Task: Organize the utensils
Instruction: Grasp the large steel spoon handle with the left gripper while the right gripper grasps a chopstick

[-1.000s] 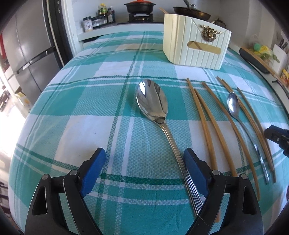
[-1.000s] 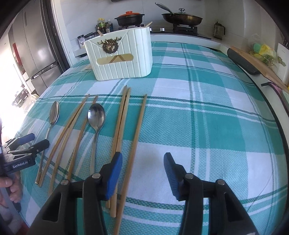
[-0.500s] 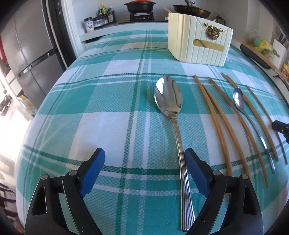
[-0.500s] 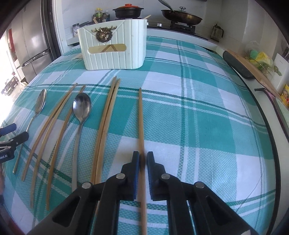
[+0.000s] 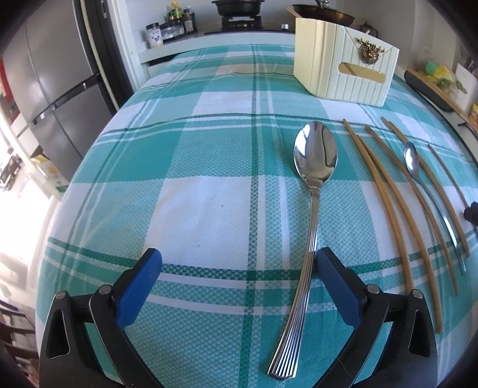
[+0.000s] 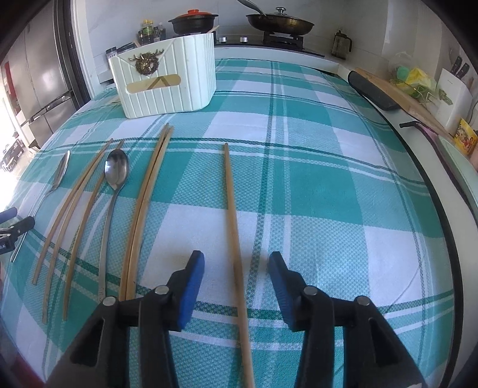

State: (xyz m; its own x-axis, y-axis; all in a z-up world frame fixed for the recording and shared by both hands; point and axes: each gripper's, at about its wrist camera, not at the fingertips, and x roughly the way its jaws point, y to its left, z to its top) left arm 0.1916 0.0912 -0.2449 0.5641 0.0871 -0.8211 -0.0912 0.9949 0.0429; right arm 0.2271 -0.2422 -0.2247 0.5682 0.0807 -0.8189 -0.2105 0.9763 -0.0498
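Observation:
In the left wrist view a large steel spoon lies on the teal checked cloth. Its handle runs just inside the right finger of my left gripper, whose jaws are opening wide and touch nothing. Right of it lie several bamboo chopsticks and a small spoon. In the right wrist view my right gripper is opening, and a single chopstick lies loose between its pads. Left of that are a chopstick pair, the small spoon and more chopsticks. The white ribbed holder stands behind.
A steel fridge stands beyond the table's left edge. A stove with a pot and a pan is behind the table. A cutting board and a dark roll lie on the right counter. The left gripper's tip shows at the left edge.
My right gripper shut on the single chopstick, carried it away from the pair to the right, then let go. My left gripper shifted left, so the large spoon sits further right.

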